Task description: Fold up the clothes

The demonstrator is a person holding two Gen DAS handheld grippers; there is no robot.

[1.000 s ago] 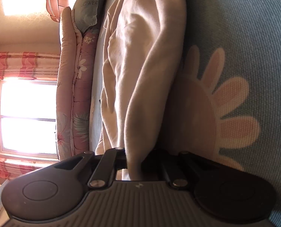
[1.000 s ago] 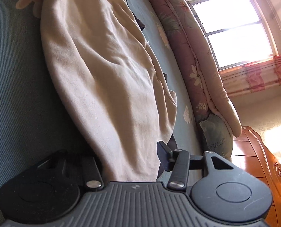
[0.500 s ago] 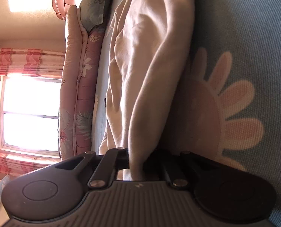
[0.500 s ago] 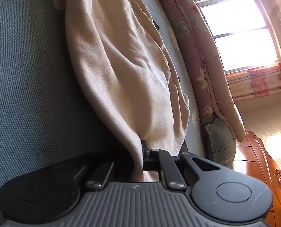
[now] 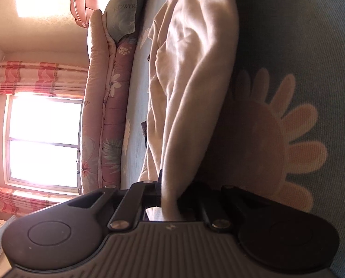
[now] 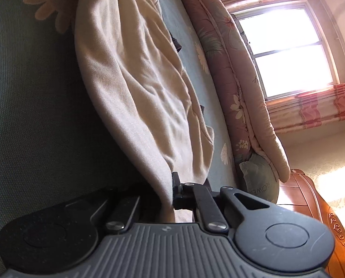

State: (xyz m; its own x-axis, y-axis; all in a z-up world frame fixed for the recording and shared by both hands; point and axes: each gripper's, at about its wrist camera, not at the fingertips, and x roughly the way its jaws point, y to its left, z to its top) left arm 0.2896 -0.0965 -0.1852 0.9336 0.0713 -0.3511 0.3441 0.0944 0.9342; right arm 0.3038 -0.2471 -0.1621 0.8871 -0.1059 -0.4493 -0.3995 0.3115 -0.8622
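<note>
Black ribbed hand-held gripper (image 5: 170,199), silver screws (image 5: 116,224)

A blue-grey bedspread (image 5: 300,46) printed with large peach daisies (image 5: 286,139) fills the right of the left wrist view. Along its far edge runs a rolled pink floral quilt (image 5: 107,106), with a grey-blue pillow (image 5: 123,7) lettered "FLOWERS" beside it, near a glossy orange-brown wooden headboard (image 6: 311,201) — lower right in the right wrist view. A bright, overexposed window (image 6: 286,51) glares at upper right there, framed by pink-striped curtains (image 6: 316,106). Sun patches fall on the cream patterned wall (image 5: 40,7).
</note>
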